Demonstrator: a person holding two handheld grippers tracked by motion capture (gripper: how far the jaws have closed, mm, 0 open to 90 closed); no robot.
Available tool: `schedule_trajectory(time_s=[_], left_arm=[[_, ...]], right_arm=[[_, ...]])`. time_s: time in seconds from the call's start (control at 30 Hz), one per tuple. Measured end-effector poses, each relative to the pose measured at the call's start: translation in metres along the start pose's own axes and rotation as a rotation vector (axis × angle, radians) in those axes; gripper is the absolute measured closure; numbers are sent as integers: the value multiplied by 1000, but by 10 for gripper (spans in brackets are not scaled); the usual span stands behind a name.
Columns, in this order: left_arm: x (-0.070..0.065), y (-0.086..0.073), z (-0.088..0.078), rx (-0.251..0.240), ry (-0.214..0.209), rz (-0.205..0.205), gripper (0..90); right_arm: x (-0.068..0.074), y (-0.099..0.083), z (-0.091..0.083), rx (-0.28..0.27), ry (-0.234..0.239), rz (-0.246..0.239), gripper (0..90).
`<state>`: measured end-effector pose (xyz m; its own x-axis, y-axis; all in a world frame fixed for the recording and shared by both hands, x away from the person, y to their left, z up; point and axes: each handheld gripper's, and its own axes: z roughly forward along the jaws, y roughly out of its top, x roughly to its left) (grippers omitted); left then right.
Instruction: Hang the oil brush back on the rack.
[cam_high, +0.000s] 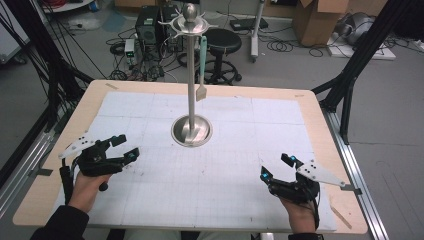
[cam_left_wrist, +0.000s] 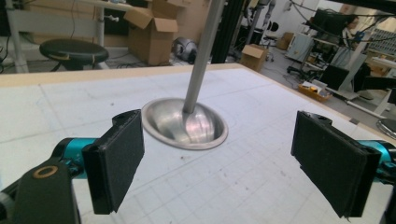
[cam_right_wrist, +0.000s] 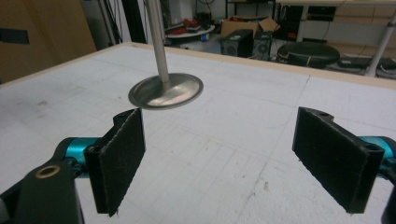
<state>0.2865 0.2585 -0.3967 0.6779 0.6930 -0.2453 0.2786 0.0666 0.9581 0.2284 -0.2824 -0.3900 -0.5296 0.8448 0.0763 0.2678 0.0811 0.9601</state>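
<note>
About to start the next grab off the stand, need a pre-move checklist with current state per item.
1. Left gripper open, nothing held: ok, jaws wide apart in the left gripper view.
2. Right gripper open, nothing held: ok.
3. Metal stand upright, base flat on the white mat: ok.
4. Spatula hanging from the stand's top hooks: ok, blade hangs beside the pole.
5. Path from both grippers to the stand free of other items: ok.
6. How firmly the spatula sits on its hook: cannot tell.

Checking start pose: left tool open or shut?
Open. The left tool has its two black pads spread wide, bare table mat between them.
</note>
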Motion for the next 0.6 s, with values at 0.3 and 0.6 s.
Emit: schedule_trajectory(time_s=[0.3,0.6], left_arm=[[1,-1,-1,-46,-6,9,180],[0,-1,-3,-31,-6,14,180]], right_arm=[[0,-4,-12,-10,-5,-12,157],[1,-1,-16,-26,-13,-21,157]])
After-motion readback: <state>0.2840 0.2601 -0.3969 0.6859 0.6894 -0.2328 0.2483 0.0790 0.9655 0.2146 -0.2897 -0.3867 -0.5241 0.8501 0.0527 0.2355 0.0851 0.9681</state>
